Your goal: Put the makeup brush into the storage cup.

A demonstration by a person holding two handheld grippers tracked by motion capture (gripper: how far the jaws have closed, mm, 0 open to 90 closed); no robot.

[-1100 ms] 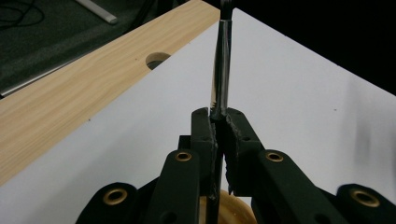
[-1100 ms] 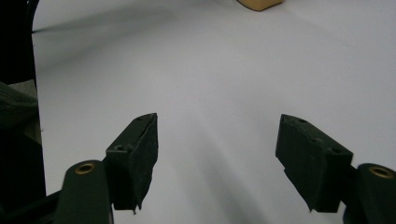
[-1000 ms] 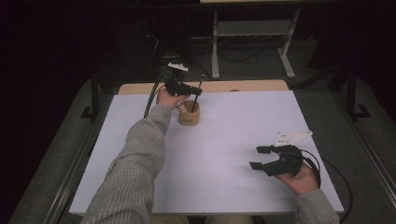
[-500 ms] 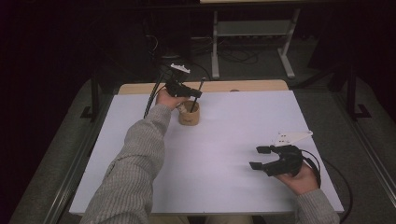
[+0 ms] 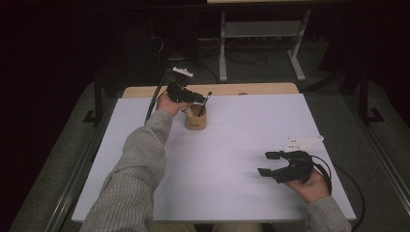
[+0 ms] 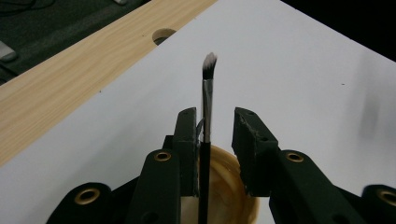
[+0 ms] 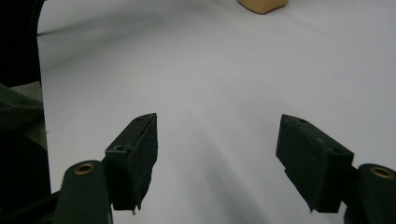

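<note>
Near the table's [image 5: 145,193] far edge, the left gripper's [image 6: 212,128] jaws, just opening, release a light, slender brush [image 6: 206,107] upright in its cup [image 5: 196,118]; best gripped mid-handle. The right gripper [image 5: 270,163] rests open.

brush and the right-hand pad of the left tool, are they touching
Apart. The left gripper view shows white table between the brush and that pad; the left tool has just been opening.

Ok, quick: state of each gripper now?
Left gripper: just opened, brush loose between the jaws over the cup.
Right gripper: open, holding nothing.
</note>
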